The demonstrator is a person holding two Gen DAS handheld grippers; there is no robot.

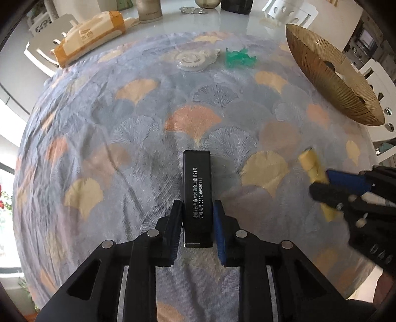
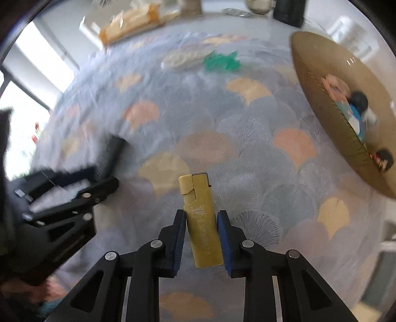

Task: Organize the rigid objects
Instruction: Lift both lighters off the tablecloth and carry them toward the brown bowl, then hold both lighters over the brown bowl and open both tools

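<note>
My left gripper (image 1: 197, 206) is shut on a black lighter (image 1: 197, 188) with white print, held over the patterned cloth (image 1: 138, 128). My right gripper (image 2: 201, 216) is shut on a yellow lighter (image 2: 201, 218); in the left wrist view this gripper (image 1: 319, 184) shows at the right with the yellow lighter (image 1: 310, 164) between its fingers. The left gripper (image 2: 109, 173) appears blurred at the left of the right wrist view, still holding the black lighter (image 2: 111, 153). A gold ribbed bowl (image 1: 329, 74) stands at the far right; in the right wrist view the bowl (image 2: 319, 81) holds several small items.
A green plastic piece (image 1: 238, 58) and a clear round lid (image 1: 190, 59) lie at the far side of the cloth. A tissue pack (image 1: 89, 37), a cylindrical can (image 1: 148, 10) and a dark container (image 1: 236, 6) stand along the back of the white table.
</note>
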